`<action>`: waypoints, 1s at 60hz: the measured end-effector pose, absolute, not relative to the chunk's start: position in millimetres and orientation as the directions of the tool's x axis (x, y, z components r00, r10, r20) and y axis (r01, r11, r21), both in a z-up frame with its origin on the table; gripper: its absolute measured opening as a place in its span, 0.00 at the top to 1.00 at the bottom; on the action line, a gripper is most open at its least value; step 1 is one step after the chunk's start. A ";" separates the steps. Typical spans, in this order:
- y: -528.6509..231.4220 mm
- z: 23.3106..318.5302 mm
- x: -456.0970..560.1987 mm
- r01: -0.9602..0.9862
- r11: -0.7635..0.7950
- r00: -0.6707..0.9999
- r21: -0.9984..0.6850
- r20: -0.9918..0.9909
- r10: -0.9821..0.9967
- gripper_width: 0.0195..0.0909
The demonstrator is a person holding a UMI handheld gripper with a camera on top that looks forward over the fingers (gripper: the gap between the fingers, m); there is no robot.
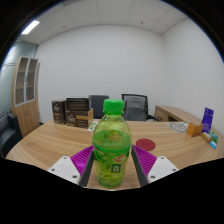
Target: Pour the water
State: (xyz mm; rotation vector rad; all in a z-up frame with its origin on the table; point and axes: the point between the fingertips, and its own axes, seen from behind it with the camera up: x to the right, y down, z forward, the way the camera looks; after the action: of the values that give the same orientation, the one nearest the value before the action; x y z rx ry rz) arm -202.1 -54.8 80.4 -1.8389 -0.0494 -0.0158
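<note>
While the jaws pinch a green bottle with a green cap, a red coaster lies on the desk beside it.

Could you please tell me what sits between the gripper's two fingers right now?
In the gripper view, a green bottle stands between the fingers of the gripper.

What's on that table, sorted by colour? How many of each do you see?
Green: 1, the bottle, standing between the gripper fingers
Red: 1, the round coaster just beyond the fingers
Blue: 1, the upright box near the table's far end
Tan: 1, the flat object beside that box
Total: 4

Whether the fingers press on the bottle is unclear.
</note>
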 end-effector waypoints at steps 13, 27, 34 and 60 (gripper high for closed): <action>-41.1 82.0 -209.0 0.036 -0.196 0.999 -0.980 0.032 0.025 0.54; -38.6 82.9 -210.0 0.045 -0.198 0.999 -0.979 0.039 0.034 0.78; -39.1 82.4 -209.2 0.072 -0.227 0.997 -0.971 0.064 0.045 0.78; 34.2 109.2 -113.2 0.763 -0.359 0.628 -0.538 0.748 0.215 0.78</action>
State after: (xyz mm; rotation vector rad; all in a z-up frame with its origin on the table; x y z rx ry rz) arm -113.2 34.2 109.2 -1.8903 -0.7772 -0.7161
